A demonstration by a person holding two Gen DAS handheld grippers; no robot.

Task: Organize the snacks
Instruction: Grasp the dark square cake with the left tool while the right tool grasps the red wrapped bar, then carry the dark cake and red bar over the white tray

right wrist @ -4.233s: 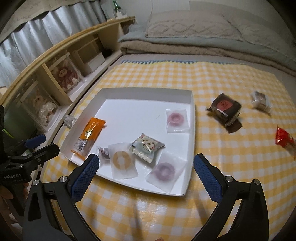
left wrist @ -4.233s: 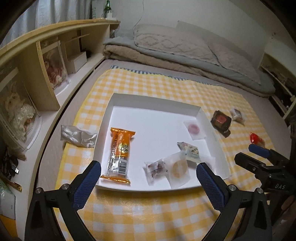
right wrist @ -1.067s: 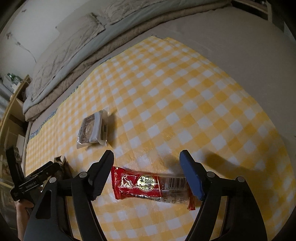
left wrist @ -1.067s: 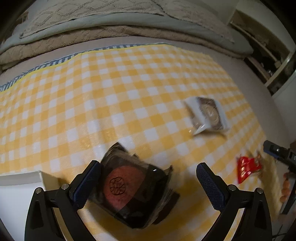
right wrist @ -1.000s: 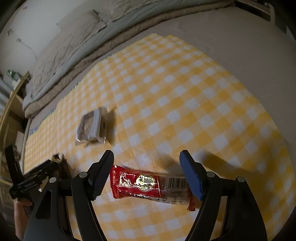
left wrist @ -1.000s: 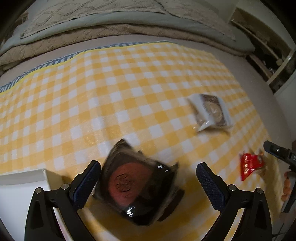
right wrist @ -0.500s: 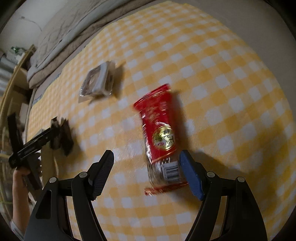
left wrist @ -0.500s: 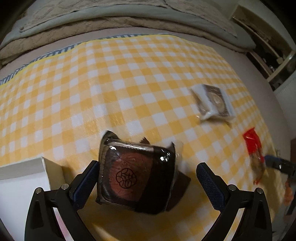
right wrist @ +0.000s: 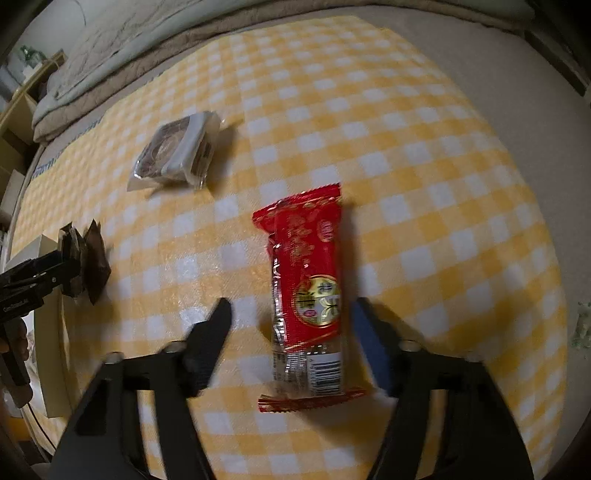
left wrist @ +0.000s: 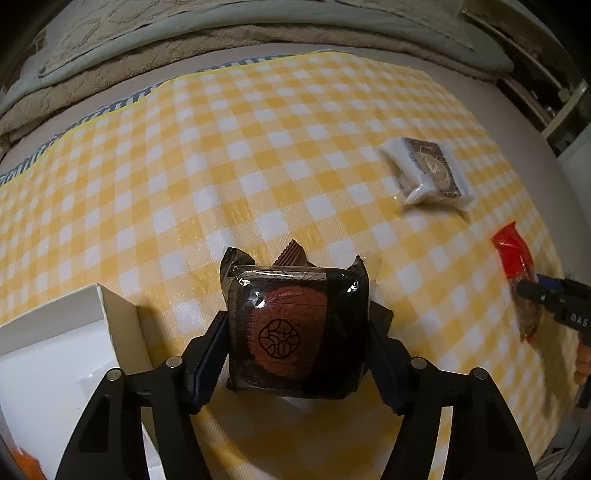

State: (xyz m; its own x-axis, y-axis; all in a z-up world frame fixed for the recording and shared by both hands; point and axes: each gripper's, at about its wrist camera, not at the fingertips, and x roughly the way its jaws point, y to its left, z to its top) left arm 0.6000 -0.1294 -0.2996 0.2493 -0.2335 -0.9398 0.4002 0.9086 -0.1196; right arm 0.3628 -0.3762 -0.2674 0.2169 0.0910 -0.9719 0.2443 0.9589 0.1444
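Left wrist view, nearest the camera: the left gripper (left wrist: 297,354) has its two fingers pressed against the sides of a dark-wrapped snack (left wrist: 295,325) with a round red centre, gripping it just beside the corner of the white tray (left wrist: 118,317), whose wall stands at lower left. Beneath both lies the yellow-and-white checked cloth (left wrist: 258,155). Farther out on the cloth, well apart from the held snack, rests a white-and-brown packet (left wrist: 428,173), tilted on one edge. At the right margin the red snack bar (left wrist: 515,266) appears with a finger of the right gripper beside it. Beyond the cloth's far edge, folded bedding (left wrist: 258,33) spans the background. Right wrist view, nearest the camera: the right gripper (right wrist: 291,332) is spread wide, its fingers standing on either side of the red snack bar (right wrist: 310,295) with a visible gap on each side; the bar lies flat on the checked cloth (right wrist: 406,147), barcode end toward the camera. The frame is somewhat motion-blurred. At far left, the left gripper (right wrist: 70,275) is seen side-on clamping the dark-wrapped snack (right wrist: 88,266). Farther away lies the white-and-brown packet (right wrist: 177,151), and the bedding (right wrist: 147,40) closes the background.
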